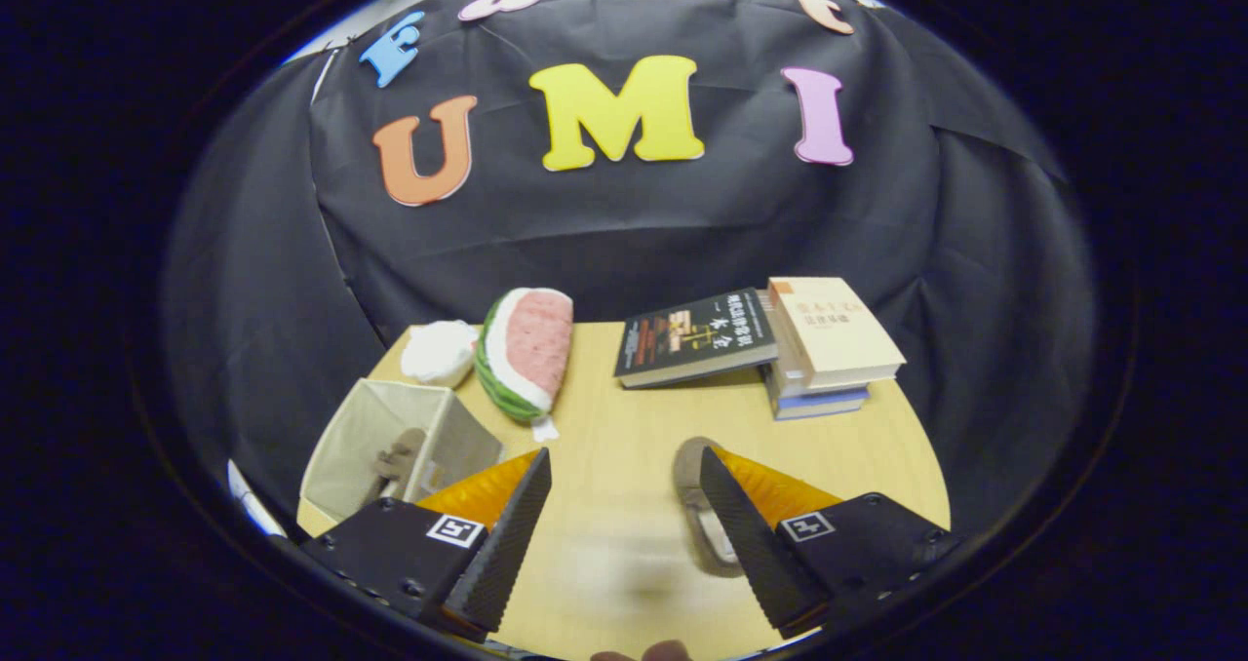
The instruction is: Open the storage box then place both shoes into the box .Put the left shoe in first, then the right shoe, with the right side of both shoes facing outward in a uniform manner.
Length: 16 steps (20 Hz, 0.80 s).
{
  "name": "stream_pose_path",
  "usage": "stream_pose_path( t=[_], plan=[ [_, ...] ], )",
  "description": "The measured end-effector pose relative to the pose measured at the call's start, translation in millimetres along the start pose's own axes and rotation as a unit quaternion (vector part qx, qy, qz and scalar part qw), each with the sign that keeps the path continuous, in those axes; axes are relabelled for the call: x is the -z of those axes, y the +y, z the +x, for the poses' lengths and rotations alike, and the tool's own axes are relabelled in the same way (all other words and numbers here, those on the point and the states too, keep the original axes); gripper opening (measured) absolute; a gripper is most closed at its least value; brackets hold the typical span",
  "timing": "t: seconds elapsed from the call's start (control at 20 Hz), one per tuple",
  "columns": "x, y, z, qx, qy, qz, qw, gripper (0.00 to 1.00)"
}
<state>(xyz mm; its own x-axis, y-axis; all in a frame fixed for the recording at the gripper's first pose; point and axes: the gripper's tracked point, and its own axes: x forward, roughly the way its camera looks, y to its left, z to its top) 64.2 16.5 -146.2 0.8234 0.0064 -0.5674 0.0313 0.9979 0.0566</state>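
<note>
Tongs hang above the desk with their two fingers spread wide apart, nothing pressed between them. The pale wooden desk shows bare in the gap between the fingers.

The storage box, a cream fabric cube with its top open, stands to the left of the left finger, near the desk's left edge. One shoe, brownish grey, sits inside it, leaning against the inner wall (which side of it faces outward cannot be told from here). The second shoe, grey with a pale lining, lies on the desk just behind the right finger; the finger covers much of it, so only its curved rim and part of the opening show. It lies outside the box, well apart from it, with the gap between the fingers in between.

Beyond the fingers, toward the back of the desk, a plush watermelon slice stands tilted, and a white soft bundle rests just beside it on its left, behind the box. On the right at the back, a dark book leans with one edge propped on a stack of books, whose topmost cover is cream. The booth's black cloth hangs behind everything.
</note>
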Motion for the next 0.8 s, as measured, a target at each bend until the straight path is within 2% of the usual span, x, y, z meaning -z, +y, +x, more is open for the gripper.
stream_pose_path(
  t=[0.1, 0.3, 0.5, 0.55, 0.8],
  plan=[
    [18.6, -29.1, 12.7, -0.003, 0.024, -0.013, 1.0, 0.95],
    [58.1, -85.2, 56.2, 0.016, 0.074, -0.037, 0.996, 0.95],
    [106.7, -118.9, 103.0, 0.02, 0.15, -0.041, 0.988, 0.96],
    [107.0, -127.2, 111.3, 0.02, 0.163, -0.041, 0.986, 0.96],
    [128.1, -132.3, 146.6, 0.012, 0.208, -0.042, 0.977, 0.64]
  ],
)
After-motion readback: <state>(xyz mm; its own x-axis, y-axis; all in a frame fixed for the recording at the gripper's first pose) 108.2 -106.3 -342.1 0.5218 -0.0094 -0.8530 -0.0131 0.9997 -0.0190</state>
